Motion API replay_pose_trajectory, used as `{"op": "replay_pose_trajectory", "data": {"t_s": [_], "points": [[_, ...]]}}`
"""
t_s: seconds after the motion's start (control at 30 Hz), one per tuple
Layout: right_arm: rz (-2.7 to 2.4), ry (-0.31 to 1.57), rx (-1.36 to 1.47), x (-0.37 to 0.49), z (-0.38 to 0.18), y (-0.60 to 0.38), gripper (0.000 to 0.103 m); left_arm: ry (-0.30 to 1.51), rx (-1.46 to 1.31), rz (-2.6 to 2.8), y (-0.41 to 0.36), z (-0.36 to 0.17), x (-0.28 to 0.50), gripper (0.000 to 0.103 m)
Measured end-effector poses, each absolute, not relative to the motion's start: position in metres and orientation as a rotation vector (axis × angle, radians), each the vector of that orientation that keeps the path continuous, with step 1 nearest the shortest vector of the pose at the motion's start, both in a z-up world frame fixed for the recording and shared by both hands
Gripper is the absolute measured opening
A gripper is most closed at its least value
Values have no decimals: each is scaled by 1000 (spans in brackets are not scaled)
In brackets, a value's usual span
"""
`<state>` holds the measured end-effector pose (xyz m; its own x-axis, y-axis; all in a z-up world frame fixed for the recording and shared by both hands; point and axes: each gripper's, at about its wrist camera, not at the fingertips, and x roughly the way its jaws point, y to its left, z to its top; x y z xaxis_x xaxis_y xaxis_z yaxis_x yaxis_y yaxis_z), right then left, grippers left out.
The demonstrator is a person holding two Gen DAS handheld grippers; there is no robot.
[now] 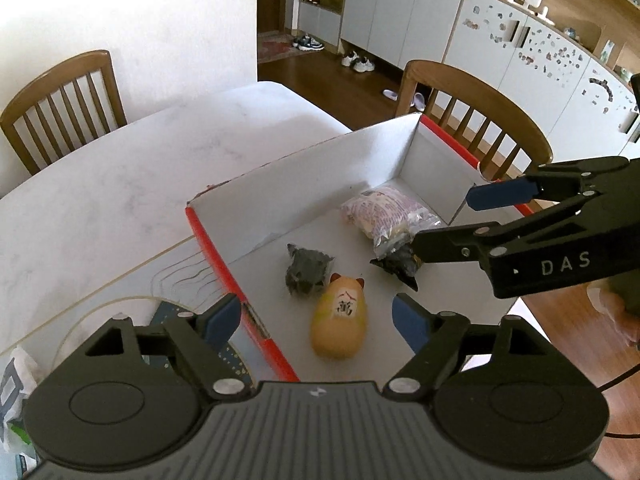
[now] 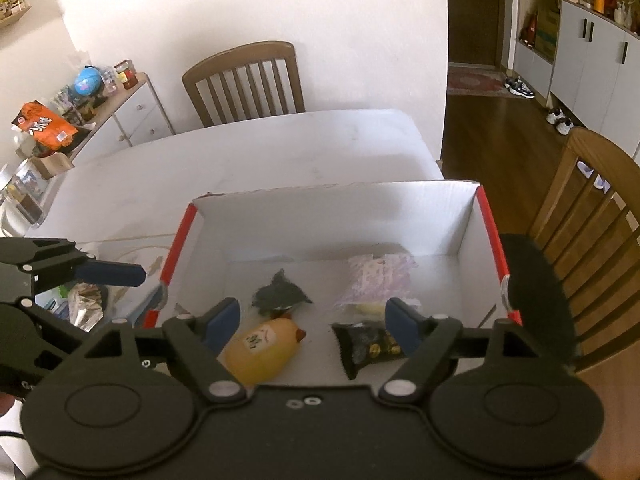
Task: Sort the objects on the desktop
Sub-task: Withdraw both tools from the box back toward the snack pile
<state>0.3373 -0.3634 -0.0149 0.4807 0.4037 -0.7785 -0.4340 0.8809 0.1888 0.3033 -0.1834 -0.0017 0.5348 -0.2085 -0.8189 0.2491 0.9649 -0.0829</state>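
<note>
A white cardboard box with red rims (image 1: 208, 240) (image 2: 320, 220) stands on the table. Inside lie a yellow cat-shaped figurine (image 1: 340, 324) (image 2: 264, 350) on its side, a dark crumpled packet (image 1: 308, 276) (image 2: 280, 294), a pink-purple snack bag (image 1: 384, 212) (image 2: 376, 280) and a black packet with gold print (image 1: 400, 264) (image 2: 368, 346). My left gripper (image 1: 316, 316) hangs open above the figurine, straddling the box's left rim. My right gripper (image 2: 312, 314) (image 1: 444, 220) is open above the box, over the black packet. Neither holds anything.
The white table (image 1: 120, 180) stretches beyond the box. Wooden chairs stand at its far side (image 2: 244, 80) and right side (image 1: 480, 112). A foil packet (image 2: 86, 304) and other clutter lie left of the box. A cluttered sideboard (image 2: 80, 96) stands at the left wall.
</note>
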Motion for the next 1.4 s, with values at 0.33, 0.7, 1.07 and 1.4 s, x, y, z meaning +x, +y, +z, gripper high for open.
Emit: {"op": "replay_pose_trajectory", "data": {"t_s": [0.33, 0.7, 1.07, 1.4], "points": [[511, 917, 1, 311, -7, -356, 83, 920, -10, -275, -161, 4, 280, 93], [491, 886, 9, 285, 1, -334, 87, 862, -17, -277, -137, 9, 247, 100], [517, 855, -2, 258, 8, -288, 88, 806, -4, -237, -89, 12, 202, 100], [563, 819, -34, 231, 8, -234, 90, 761, 14, -191, -37, 4, 157, 100]]}}
